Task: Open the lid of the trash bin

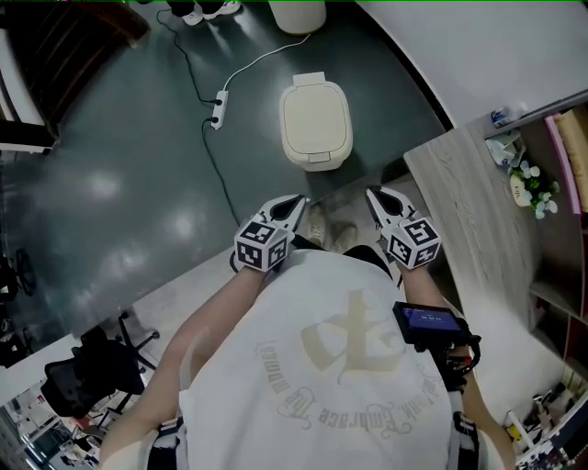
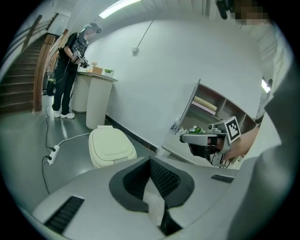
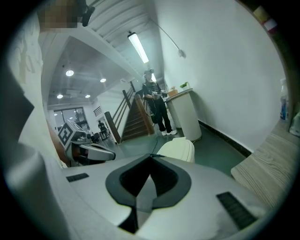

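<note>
The cream trash bin (image 1: 315,119) stands on the dark floor ahead of me with its lid down; it also appears in the left gripper view (image 2: 111,146) and the right gripper view (image 3: 179,150). My left gripper (image 1: 294,206) and right gripper (image 1: 378,198) hang side by side near my chest, short of the bin and well above the floor. Both are shut with nothing between the jaws. From its own camera the left gripper (image 2: 150,161) has its jaws meeting at the tip, as does the right gripper (image 3: 151,157). Neither touches the bin.
A power strip with a white cable (image 1: 219,108) lies left of the bin. A wooden table (image 1: 478,202) and shelves with a small plant (image 1: 535,188) are on the right. A tall white container (image 1: 297,14) stands beyond the bin. A person (image 2: 68,70) stands at a far counter.
</note>
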Demonstrator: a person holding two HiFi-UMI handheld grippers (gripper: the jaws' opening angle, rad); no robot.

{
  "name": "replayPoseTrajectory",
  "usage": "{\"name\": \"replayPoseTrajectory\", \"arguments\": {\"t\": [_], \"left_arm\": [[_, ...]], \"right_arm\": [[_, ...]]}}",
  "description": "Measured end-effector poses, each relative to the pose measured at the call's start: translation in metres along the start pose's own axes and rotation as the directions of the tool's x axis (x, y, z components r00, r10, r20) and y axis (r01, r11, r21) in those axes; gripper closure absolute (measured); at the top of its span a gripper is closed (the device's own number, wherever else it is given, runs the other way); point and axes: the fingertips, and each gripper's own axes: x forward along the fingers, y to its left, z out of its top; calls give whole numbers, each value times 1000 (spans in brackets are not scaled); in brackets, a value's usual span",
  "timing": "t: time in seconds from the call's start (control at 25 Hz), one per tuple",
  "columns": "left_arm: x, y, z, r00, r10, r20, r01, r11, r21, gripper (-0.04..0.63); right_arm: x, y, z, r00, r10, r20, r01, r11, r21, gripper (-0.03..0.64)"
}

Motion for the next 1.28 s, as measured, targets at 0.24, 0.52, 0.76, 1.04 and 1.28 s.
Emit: {"name": "replayPoseTrajectory", "arguments": {"t": [0.24,0.52,0.76,1.04,1.28], "left_arm": [[18,18,9,1000,-7,-17,6,1000,-12,583],[41,29,19,998,-13,-53,14,1000,21,583],[60,36,24,995,-12,-103,16,999,39,583],[88,41,19,986,-28,-163,37,998,58,583],[119,54,11,973,-39,-227,52,997,55,583]], "right_arm": [[10,-2,8,1000,-10,-7,10,1000,-3,612],[14,-12,14,1000,-29,-8,29,1000,10,613],[20,-20,18,999,-30,-13,30,999,24,612],[31,-36,17,999,-29,-29,30,999,41,613],[48,-54,15,999,-31,-44,35,997,73,612]]}}
